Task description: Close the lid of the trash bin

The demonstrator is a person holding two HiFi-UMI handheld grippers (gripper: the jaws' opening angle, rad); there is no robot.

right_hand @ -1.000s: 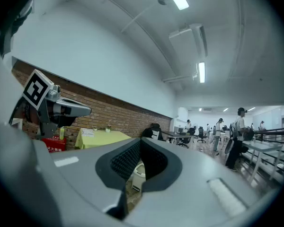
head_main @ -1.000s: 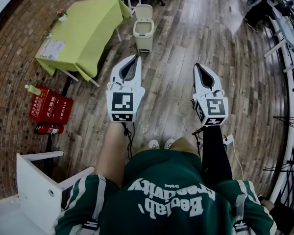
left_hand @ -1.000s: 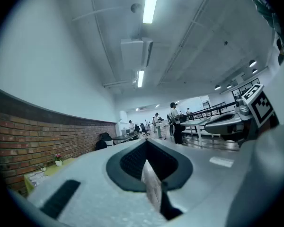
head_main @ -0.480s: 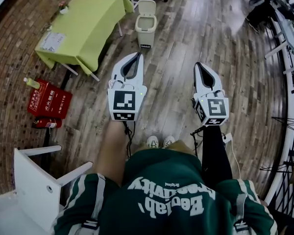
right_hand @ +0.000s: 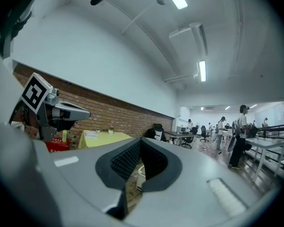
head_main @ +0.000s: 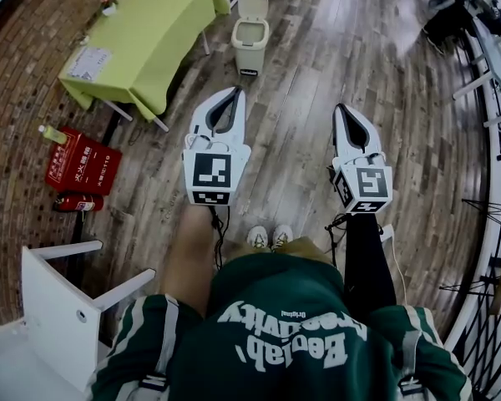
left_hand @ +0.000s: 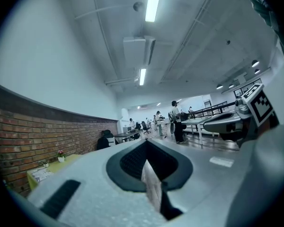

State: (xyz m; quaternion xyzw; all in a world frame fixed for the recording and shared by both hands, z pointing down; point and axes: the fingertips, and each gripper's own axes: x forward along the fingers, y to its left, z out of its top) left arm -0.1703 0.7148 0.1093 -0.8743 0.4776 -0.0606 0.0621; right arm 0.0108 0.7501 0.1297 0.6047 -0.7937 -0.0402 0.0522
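The beige trash bin (head_main: 250, 35) stands on the wood floor beside the green table, its lid (head_main: 254, 5) tipped up and the bin's mouth showing. In the head view my left gripper (head_main: 234, 93) is held in the air well short of the bin, pointing at it, jaws together and empty. My right gripper (head_main: 341, 109) is level with it further right, also shut and empty. In the right gripper view a sliver of the bin (right_hand: 140, 173) shows through the gap behind the closed tips (right_hand: 141, 142). The left gripper view shows shut jaws (left_hand: 146, 144) and no bin.
A table with a green cloth (head_main: 142, 36) stands left of the bin. A red fire-extinguisher box (head_main: 82, 165) sits by the brick wall, a white stool (head_main: 58, 307) at lower left. Desks and metal racks (head_main: 484, 48) line the right. People stand far off (left_hand: 176, 122).
In the head view the bin and green table have slid up and slightly right. Both grippers keep the same pose, still shut.
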